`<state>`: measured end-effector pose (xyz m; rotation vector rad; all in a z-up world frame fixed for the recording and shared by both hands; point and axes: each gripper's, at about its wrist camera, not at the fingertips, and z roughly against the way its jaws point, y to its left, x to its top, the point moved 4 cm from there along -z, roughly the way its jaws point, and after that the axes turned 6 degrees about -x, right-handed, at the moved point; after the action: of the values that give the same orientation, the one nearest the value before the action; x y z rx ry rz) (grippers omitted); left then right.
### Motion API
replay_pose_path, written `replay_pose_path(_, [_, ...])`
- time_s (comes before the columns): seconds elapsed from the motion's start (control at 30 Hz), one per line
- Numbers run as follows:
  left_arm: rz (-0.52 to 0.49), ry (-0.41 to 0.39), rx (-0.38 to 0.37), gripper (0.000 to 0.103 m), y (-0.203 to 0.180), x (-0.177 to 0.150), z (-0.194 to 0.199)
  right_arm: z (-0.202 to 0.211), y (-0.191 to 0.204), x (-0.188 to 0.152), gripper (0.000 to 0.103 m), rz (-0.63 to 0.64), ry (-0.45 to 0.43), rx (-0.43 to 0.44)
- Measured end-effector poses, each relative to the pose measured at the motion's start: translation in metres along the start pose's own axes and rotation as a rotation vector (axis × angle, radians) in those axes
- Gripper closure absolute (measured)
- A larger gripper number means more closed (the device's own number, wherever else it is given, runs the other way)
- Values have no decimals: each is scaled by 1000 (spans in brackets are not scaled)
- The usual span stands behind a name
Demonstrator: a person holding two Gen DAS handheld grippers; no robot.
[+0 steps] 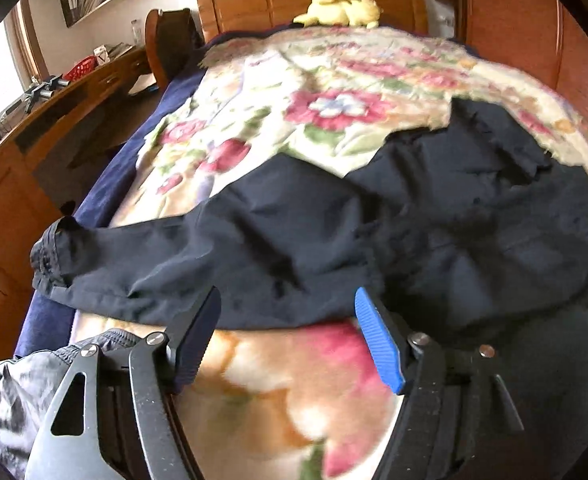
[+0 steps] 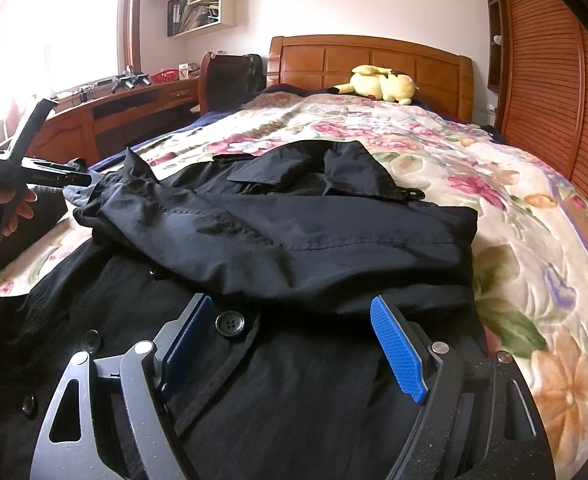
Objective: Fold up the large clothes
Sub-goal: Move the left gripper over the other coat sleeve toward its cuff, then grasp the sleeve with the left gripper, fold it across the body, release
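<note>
1. A black coat (image 2: 294, 240) lies spread on the floral blanket (image 2: 514, 208) of a bed, collar toward the wooden headboard (image 2: 370, 60), where a yellow plush toy (image 2: 382, 82) rests.

2. The right gripper (image 2: 294, 344) hovers low over the coat's buttoned front, its blue-padded jaws standing wide apart with nothing pinched between them; a large button (image 2: 229, 324) sits just inside the left pad.

3. Directly ahead of those jaws, one sleeve lies folded across the chest, its long axis running crosswise from the coat's right shoulder toward its left edge.

4. The left gripper (image 1: 285, 336) is held off the coat's left side, jaws likewise apart and empty, over bare blanket just short of the cloth.

5. The other sleeve (image 1: 181, 264) stretches straight out in front of the left jaws, its long axis lying across their line of sight, with the cuff (image 1: 53, 256) out at the bed's left edge.

6. The relation that matters: this outstretched sleeve is just beyond the left jaws and well away from the right ones, so the left hand looks the nearer for bringing it in over the body.

7. A grey garment (image 1: 13, 400) is bunched at the near left corner, clear of the coat.
</note>
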<state>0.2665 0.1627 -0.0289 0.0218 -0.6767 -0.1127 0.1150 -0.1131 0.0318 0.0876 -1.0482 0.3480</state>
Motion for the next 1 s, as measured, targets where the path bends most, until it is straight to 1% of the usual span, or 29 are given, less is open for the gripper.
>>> replay_pose_path(0.13, [-18, 53, 28, 32, 7, -14, -18, -1, 0, 0, 20, 3, 1, 2])
replay_pose_path(0.43, [-54, 126, 68, 32, 10, -26, -43, -1, 2, 0, 20, 8, 3, 2])
replay_pose_path(0.57, [-78, 129, 105, 32, 11, -25, -48, -2, 5, 0, 21, 22, 11, 10])
replay_pose_path(0.63, [-81, 115, 127, 32, 13, -24, -50, -4, 8, 0, 20, 31, 26, 34])
replay_pose_path(0.73, [-43, 81, 137, 32, 18, -24, -54, 0, 10, 3, 14, 24, 14, 69])
replay_pose_path(0.77, [-33, 77, 137, 34, 19, -24, -57, 1, 11, 4, 13, 27, 5, 70])
replay_pose_path(0.83, [-30, 57, 134, 44, 17, -21, -58, 3, 12, 4, 13, 36, -6, 65])
replay_pose_path(0.9, [-26, 53, 130, 62, 17, -17, -58, 3, 13, 3, 13, 43, -13, 58])
replay_pose_path(0.93, [-30, 52, 130, 67, 16, -15, -57, 3, 14, 2, 13, 47, -16, 58])
replay_pose_path(1.0, [-48, 60, 141, 87, 15, -12, -57, 4, 15, 1, 13, 52, -22, 54])
